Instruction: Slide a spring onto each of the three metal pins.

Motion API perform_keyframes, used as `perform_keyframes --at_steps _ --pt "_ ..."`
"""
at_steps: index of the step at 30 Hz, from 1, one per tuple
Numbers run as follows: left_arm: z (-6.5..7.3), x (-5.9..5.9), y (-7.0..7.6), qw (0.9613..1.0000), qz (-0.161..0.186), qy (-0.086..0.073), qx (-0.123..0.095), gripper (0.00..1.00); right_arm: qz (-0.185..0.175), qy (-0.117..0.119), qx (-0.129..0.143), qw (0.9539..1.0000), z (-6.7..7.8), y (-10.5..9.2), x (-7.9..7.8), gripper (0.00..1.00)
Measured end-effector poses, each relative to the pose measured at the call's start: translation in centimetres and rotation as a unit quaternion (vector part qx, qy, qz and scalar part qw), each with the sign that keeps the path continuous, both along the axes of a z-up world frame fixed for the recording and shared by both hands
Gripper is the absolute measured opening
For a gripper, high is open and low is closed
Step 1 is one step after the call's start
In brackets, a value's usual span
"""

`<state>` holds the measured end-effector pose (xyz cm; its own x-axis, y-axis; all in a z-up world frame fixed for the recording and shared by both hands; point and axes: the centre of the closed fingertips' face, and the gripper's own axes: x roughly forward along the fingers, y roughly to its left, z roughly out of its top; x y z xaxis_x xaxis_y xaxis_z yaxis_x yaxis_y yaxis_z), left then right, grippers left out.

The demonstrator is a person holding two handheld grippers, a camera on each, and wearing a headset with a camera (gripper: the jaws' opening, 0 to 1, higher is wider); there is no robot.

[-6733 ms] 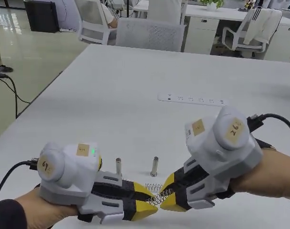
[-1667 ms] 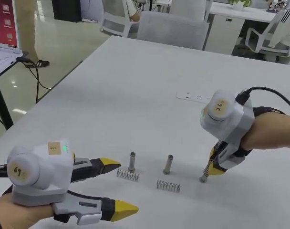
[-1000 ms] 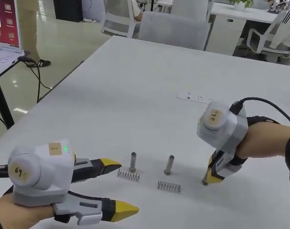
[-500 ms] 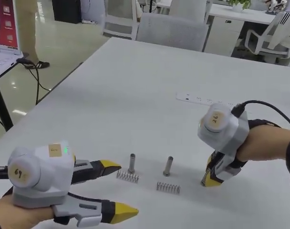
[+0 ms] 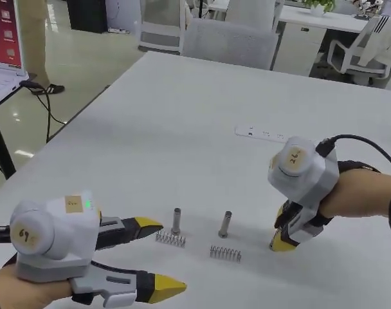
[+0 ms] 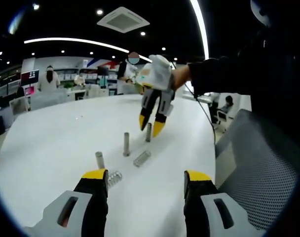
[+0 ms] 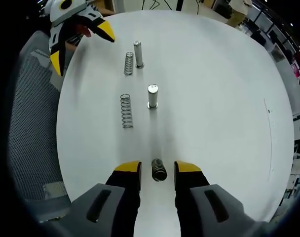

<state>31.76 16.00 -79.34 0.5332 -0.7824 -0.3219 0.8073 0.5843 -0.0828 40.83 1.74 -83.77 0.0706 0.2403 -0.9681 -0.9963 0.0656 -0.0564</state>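
ok so the white tabletop is the biggest thing here, and everything sits toward its near edge; our left claw hangs low at the near left, jaws wide apart with nothing in them; our right claw points down at the right end of the row, jaws parted a little and standing either side of the right pin without touching it, as far as we can see; a power strip lies further back, well apart from the work.

then the pins; the left pin and the middle pin stand upright and bare, near each other in a row; the right pin already wears its spring, so we'd call it one of three done.

smallest are the two loose springs; the left spring lies flat just on our side of the left pin, close by its foot; the middle spring lies flat a bit further off from the middle pin.

what the next move turns on, we reckon: both loose springs lie with their long axis along the row, sideways to us, while the pins point straight up; so whichever we grab has to be tipped on end before it goes over a pin; the left spring lies just ahead of the open left claw, which is the nearer one; the middle spring sits between the two claws, maybe a touch closer to the right.
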Motion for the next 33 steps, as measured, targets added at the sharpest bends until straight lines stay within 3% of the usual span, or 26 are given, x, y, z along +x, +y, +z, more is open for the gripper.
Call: perform_keyframes --at_steps 13,25,33 --pt "-0.1 0.1 0.0 1.0000 -0.002 0.000 0.001 0.57 0.022 0.005 0.034 0.9992 1.3 3.1 -1.7 0.22" --pt "0.1 -0.1 -0.2 1.0000 -0.005 0.000 0.001 0.56 0.047 0.020 0.038 0.9980 0.2 4.9 -3.7 0.20" --pt "0.1 -0.1 -0.2 1.0000 -0.006 0.000 0.000 0.55 0.057 0.025 0.034 0.9975 -0.8 5.8 -4.1 0.17"
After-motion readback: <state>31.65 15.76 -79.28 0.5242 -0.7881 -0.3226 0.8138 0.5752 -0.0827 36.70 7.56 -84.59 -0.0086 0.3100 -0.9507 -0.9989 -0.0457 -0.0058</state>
